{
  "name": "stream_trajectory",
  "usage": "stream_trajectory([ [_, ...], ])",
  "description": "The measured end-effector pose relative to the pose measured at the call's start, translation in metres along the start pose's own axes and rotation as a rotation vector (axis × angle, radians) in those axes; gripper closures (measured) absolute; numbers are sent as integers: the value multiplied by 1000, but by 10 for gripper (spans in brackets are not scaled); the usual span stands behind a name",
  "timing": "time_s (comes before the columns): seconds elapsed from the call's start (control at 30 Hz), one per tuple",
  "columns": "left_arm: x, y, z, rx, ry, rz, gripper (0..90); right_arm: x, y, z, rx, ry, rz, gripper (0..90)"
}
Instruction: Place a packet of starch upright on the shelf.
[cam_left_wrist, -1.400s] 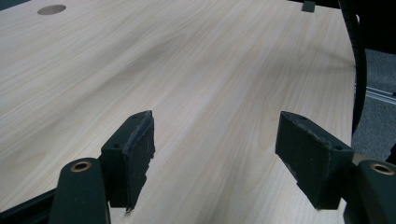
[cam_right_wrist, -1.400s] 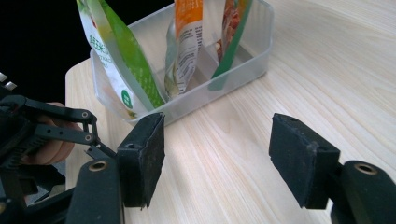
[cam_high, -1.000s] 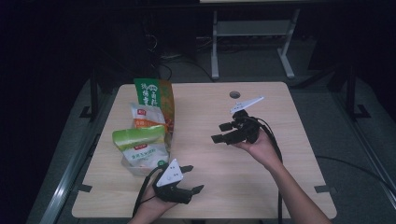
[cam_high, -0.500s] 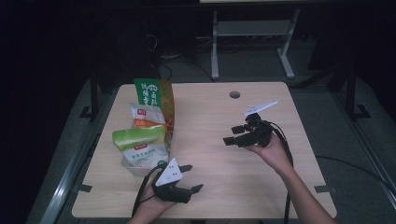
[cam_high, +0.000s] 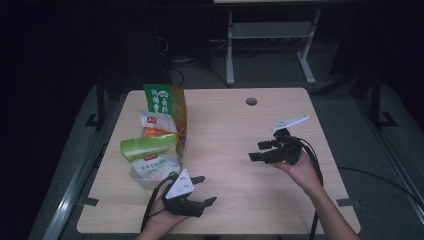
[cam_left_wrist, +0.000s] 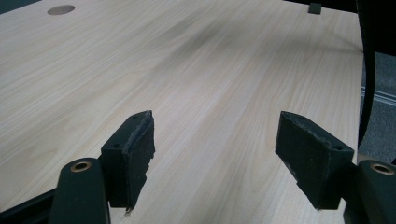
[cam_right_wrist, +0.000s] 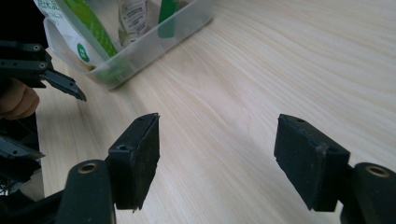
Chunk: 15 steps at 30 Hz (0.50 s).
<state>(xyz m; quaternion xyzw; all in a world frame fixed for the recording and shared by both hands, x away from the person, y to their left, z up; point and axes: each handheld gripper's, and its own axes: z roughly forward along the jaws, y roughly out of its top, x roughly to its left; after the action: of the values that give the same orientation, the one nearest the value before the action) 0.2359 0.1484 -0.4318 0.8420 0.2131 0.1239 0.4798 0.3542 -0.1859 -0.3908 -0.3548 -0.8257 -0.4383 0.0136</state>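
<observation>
Both my grippers have their jaws spread wide with nothing in them. The right gripper (cam_high: 256, 150) hovers over bare table (cam_high: 225, 125), well apart from the clear bin (cam_right_wrist: 154, 37) of snack bags (cam_high: 150, 155) at the left; the left gripper (cam_high: 204, 190) sits just beside that bin.

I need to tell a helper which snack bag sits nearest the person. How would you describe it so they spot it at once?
On the wooden table, look to the left side, where a clear plastic bin holds three upright bags. The light green bag stands at the near end, by the left gripper; the others are white-orange and dark green.
</observation>
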Motion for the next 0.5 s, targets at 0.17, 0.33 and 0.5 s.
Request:
stream_trajectory([
  [0.17, 0, 0, 0, -2, 1, -2, 280, -1, -9, -2, 2, -1, 11, 300],
  [0.33, 0, 0, -1, 2, 2, -2, 280, -3, -17, -7, 4, -13, 21, 296],
  [0.5, 1, 0, -1, -2, 5, 1, 280, -5, -25, -14, -14, -24, 26, 296],
])
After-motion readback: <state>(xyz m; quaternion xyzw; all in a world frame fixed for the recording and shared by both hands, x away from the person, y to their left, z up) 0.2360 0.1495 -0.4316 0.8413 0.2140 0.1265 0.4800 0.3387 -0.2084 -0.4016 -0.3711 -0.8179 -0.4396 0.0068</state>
